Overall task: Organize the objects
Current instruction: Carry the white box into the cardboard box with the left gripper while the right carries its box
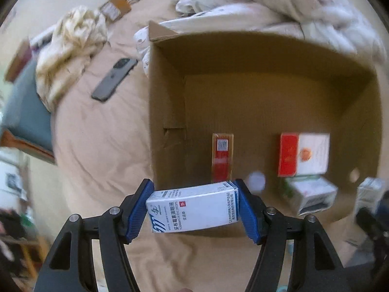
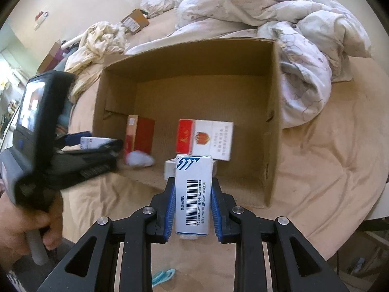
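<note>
The left gripper pinches a white medicine carton with blue print sideways, its blue pads pressing on the two short ends. It hangs over the near left corner of the open cardboard box, which sits on a beige sheet. Ahead of it, inside the box, stand a slim red and gold carton and a red and white pack; a small white box lies nearer, to its right. To its left, out on the sheet, lies a grey phone.

The right gripper clamps a second white carton with a barcode upright between its pads, just above the box's near wall. A crumpled duvet lies beyond and to its right. To its left, a hand grips the other tool's handle.
</note>
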The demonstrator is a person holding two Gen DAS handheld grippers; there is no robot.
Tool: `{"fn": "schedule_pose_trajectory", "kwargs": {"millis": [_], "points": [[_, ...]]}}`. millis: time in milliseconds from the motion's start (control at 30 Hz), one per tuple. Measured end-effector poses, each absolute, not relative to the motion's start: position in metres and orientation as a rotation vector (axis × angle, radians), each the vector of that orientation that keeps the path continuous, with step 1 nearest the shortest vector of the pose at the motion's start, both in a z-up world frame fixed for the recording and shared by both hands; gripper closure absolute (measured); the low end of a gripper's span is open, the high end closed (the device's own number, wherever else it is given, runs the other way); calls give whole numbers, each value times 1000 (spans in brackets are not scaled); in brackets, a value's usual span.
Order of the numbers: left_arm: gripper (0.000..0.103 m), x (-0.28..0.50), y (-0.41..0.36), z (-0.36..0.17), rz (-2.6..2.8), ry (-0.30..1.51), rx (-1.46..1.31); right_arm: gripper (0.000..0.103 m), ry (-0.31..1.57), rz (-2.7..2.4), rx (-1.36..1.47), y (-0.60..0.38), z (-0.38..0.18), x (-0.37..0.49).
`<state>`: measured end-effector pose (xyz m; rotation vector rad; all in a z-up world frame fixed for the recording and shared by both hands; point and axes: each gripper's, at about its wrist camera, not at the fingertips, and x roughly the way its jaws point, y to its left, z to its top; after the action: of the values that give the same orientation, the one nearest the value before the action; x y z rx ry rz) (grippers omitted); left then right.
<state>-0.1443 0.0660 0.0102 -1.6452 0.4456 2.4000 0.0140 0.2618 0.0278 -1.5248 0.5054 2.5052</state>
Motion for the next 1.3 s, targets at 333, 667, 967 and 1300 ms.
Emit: {"fn": "schedule_pose_trajectory", "kwargs": {"millis": [333,667,967,1300], "points": [[39,-134,73,21,2393,430,-1564,75,467,2491,-1478,274,32,-6],[39,-138,83,25,2369,324,-1522,75,442,2484,-1458,287,26,-46],[39,-134,116,-3,2267,437,-1524,75,399,2428,-1486,286,15,-57],[39,-137,125,-25,2159,377,-1577,75,384,2374,-1537,291,4,-56]]}}
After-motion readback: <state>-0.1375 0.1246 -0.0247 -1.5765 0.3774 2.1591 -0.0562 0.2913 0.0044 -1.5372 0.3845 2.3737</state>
